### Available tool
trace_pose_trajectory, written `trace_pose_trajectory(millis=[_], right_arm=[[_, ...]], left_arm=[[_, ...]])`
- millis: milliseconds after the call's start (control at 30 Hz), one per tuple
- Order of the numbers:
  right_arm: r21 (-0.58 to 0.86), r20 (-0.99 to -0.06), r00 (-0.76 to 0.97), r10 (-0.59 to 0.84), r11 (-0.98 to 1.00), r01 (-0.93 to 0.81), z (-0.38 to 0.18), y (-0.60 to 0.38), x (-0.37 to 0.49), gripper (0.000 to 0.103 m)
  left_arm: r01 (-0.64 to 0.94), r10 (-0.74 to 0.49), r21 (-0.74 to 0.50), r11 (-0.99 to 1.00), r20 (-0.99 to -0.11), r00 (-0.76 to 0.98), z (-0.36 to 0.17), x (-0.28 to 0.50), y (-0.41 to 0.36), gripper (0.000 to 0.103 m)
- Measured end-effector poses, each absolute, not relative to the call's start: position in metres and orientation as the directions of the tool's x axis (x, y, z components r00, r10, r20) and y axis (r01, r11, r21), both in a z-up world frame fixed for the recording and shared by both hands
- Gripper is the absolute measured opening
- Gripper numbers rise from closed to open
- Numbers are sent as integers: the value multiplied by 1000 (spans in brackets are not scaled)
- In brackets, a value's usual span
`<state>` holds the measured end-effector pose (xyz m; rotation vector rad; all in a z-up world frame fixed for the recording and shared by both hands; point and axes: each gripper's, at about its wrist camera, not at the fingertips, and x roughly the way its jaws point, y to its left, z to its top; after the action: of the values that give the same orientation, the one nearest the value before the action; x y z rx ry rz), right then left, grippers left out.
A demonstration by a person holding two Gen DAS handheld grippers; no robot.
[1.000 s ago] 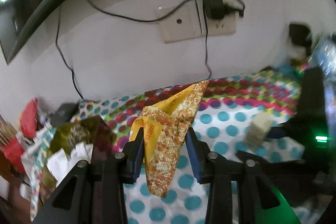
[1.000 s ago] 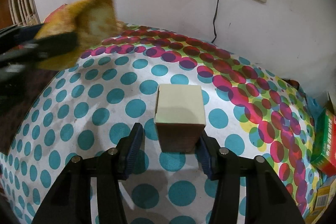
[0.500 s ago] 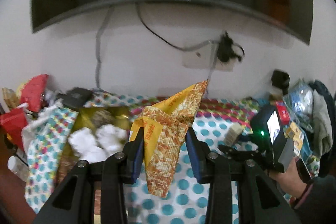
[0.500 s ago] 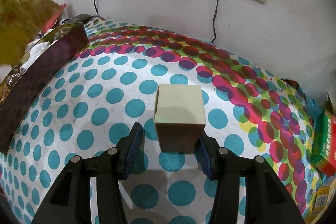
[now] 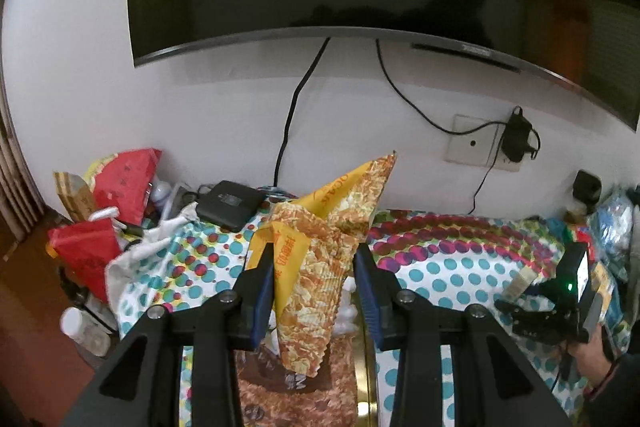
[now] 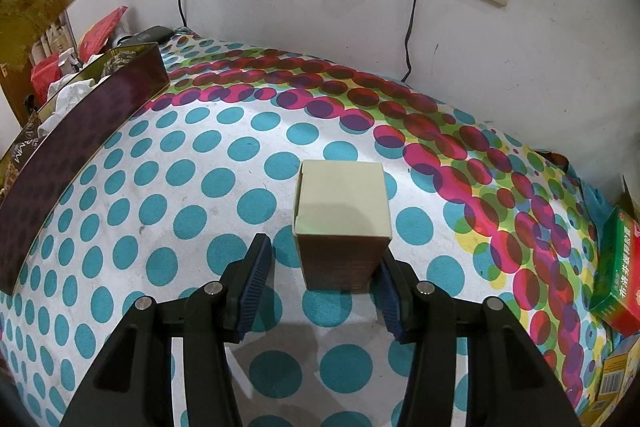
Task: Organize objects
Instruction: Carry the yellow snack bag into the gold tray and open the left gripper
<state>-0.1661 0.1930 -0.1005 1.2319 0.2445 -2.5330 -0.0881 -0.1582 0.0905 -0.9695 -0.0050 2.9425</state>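
Between the blue pads of the left tongs, a yellow snack wrapper is being gripped, its tip pointing to about one o'clock, hanging above a brown box on the dotted desk. At three o'clock in that view, a hand is holding the right tongs. Those tongs are standing open around a small cream carton: the right pad is looking to be touching it, the left pad is staying clear. The brown box is sitting at nine o'clock from the carton.
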Motion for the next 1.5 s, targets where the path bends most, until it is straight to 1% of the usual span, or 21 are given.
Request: trace_pose_trajectory(millis=[33,100,200,367,533,633,800,867,1000,1200,1433,1500], right_arm=[[-15,-789,-580,-204,-936,351,-101,193,-167,49],[-15,-788,-580,-205,-937,350,-100,193,-164,49],[-16,-788,-581,-204,-937,350,-100,193,-164,49],[-16,-788,-580,-204,-937,350,-100,193,-164,49],[-17,-788,-581,-203,-937,350,-100,193,-164,49],[-16,-788,-581,-203,-937,350,-100,193,-163,49],[-16,-789,-580,-203,-937,350,-100,193,-163,49],[-16,-788,-581,-203,-937,350,-100,193,-163,49],[-16,-789,-581,-202,-937,349,-101,193,-162,49],[-16,-789,-580,-203,-937,350,-101,192,-162,50],[-16,-789,-580,-203,-937,350,-101,193,-162,50],[-17,-789,-581,-203,-937,350,-101,193,-162,50]], left_arm=[[-52,51,-16,-999,-605,-794,86,-94,-160,38],[-43,13,34,-999,-619,-785,77,-105,-158,38],[-59,-7,80,-995,-650,-760,61,-123,-154,38],[-64,-12,85,-994,-687,-726,38,-146,-155,38],[-62,-55,142,-988,-694,-718,22,-160,-152,38],[-62,-51,132,-989,-709,-703,13,-168,-155,38],[-71,-51,142,-987,-707,-705,6,-170,-153,39],[-71,-53,145,-987,-705,-707,4,-170,-151,41],[-72,-34,120,-990,-704,-709,2,-168,-149,43],[-70,28,27,-997,-736,-677,-4,-164,-153,49],[-70,60,-18,-997,-733,-677,-2,-149,-153,49],[-82,96,-56,-995,-730,-676,-2,-144,-154,49]])
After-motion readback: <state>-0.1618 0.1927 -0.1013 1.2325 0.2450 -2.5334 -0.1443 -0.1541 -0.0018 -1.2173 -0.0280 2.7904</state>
